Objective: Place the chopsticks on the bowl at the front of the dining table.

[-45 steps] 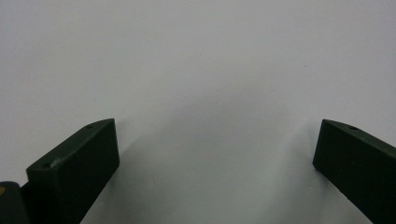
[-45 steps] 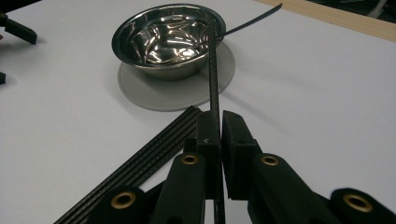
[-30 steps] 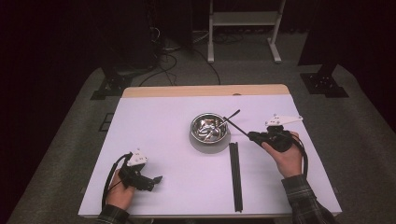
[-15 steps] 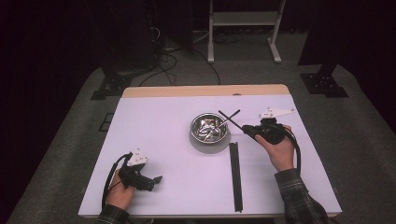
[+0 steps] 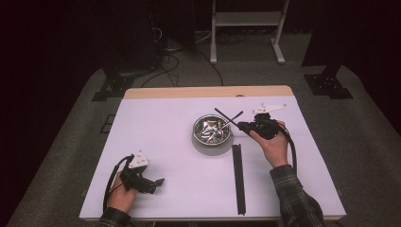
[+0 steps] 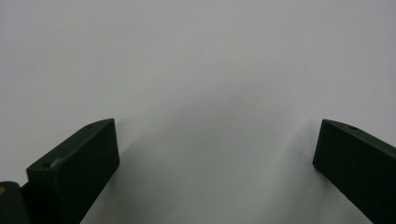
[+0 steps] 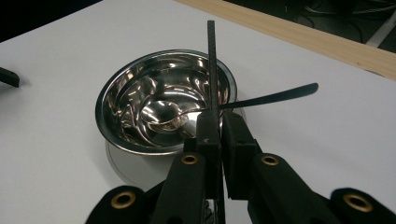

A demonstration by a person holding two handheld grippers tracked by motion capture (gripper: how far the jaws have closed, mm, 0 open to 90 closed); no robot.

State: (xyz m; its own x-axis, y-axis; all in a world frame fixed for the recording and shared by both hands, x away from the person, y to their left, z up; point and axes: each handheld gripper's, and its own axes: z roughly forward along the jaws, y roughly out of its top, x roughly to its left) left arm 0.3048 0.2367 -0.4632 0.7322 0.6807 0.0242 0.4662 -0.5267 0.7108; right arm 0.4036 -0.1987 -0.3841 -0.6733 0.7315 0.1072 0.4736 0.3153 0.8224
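Right gripper (image 5: 247,126) sits just right of the metal bowl (image 5: 212,131), held in the person's right hand (image 5: 272,144). Its jaws are pressed together on a thin black stick (image 7: 212,65), pinched low on its length. In the right gripper view the stick rises straight up from the jaws and crosses over the bowl's near rim. In the high view the stick (image 5: 231,119) slants up and to the left from the gripper, above the bowl's right edge.

A spoon (image 7: 187,112) lies in the bowl, its shiny scoop down in the bottom and its dark handle (image 7: 275,95) leaning out over the right rim. In the high view the stick and the spoon handle cross like an X above the bowl's upper right edge. Cannot tell if the two touch.

Two more black sticks (image 5: 239,177) lie side by side on the white worktop (image 5: 161,127), below and right of the bowl, running toward the near edge, apart from both grippers.

Left gripper (image 5: 150,183) rests near the worktop's front left corner, well apart from the bowl, in the left hand (image 5: 120,196). Jaws spread wide in the left gripper view, with bare white worktop (image 6: 201,70) between them.
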